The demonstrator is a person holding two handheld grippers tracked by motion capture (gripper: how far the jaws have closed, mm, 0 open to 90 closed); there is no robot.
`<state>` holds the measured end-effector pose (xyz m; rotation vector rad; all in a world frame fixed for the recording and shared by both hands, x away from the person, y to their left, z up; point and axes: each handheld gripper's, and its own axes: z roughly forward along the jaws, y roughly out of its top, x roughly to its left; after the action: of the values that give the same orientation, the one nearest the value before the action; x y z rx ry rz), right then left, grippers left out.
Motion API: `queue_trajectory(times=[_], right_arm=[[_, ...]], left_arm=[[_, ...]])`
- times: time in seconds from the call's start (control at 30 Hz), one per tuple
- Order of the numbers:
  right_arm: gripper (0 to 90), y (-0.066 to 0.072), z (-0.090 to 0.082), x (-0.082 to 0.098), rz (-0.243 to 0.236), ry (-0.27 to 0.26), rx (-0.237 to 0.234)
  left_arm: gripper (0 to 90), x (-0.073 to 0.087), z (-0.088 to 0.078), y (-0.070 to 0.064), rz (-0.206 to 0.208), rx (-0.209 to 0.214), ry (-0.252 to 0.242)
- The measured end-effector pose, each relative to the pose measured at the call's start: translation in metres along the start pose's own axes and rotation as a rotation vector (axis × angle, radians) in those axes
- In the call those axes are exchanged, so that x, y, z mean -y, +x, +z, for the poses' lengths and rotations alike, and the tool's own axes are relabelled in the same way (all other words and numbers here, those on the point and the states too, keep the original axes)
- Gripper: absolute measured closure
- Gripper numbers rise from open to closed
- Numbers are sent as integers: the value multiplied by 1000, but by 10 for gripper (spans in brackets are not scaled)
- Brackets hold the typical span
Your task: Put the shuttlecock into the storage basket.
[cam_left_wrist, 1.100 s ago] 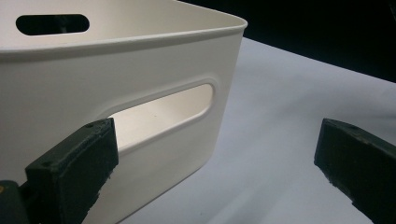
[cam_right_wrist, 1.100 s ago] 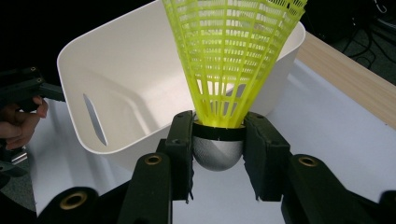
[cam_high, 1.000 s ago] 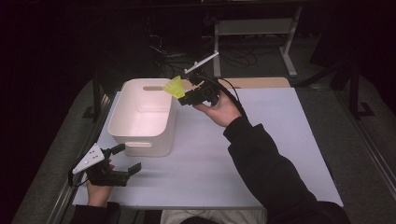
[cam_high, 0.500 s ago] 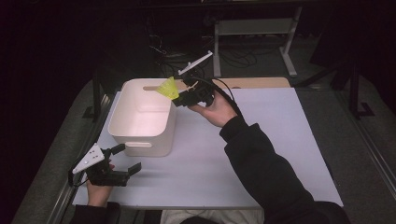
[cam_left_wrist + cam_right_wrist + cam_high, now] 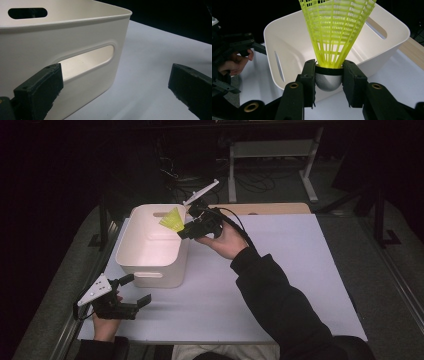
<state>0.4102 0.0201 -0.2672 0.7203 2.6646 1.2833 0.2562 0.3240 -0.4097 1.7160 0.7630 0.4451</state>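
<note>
A dark room is being seen around the work area, with a metal frame [image 5: 272,157] and loose cables on the floor behind. Most of the high view is being taken up by the white table [image 5: 285,265], with a strip of wooden board [image 5: 270,208] lying along its far edge.

The white plastic bin [image 5: 150,250] is being kept on the left part of the table, upright, with its open top facing up and a slot handle cut into its near wall. In the left gripper view that near wall and slot [image 5: 87,60] are being shown close ahead.

A dark sleeve [image 5: 285,305] is being extended from the bottom edge across the table toward the bin's far right corner.

The right gripper [image 5: 186,227] is being held over the bin's right rim. Its jaws are being pressed on the rounded silver base of the yellow shuttlecock [image 5: 332,47], one pad on each side, with the yellow mesh skirt flaring away from the jaws. In the high view the shuttlecock [image 5: 172,220] is being held above the bin's interior, near the right wall, clear of the floor of the bin.

The left gripper [image 5: 135,292] is being rested low at the table's near left corner, just in front of the bin. Its jaws are being held wide apart with nothing between them.
</note>
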Motion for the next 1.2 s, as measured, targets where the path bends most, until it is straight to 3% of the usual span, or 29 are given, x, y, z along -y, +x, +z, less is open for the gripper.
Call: queue_trajectory(times=[0.73,1.2], right_arm=[[631,23,31,-2,-62,41,-49],[631,28,48,-1,-74,57,-79]], left_arm=[[0,0,0,0,0,2,0],[0,0,0,0,1,2,0]])
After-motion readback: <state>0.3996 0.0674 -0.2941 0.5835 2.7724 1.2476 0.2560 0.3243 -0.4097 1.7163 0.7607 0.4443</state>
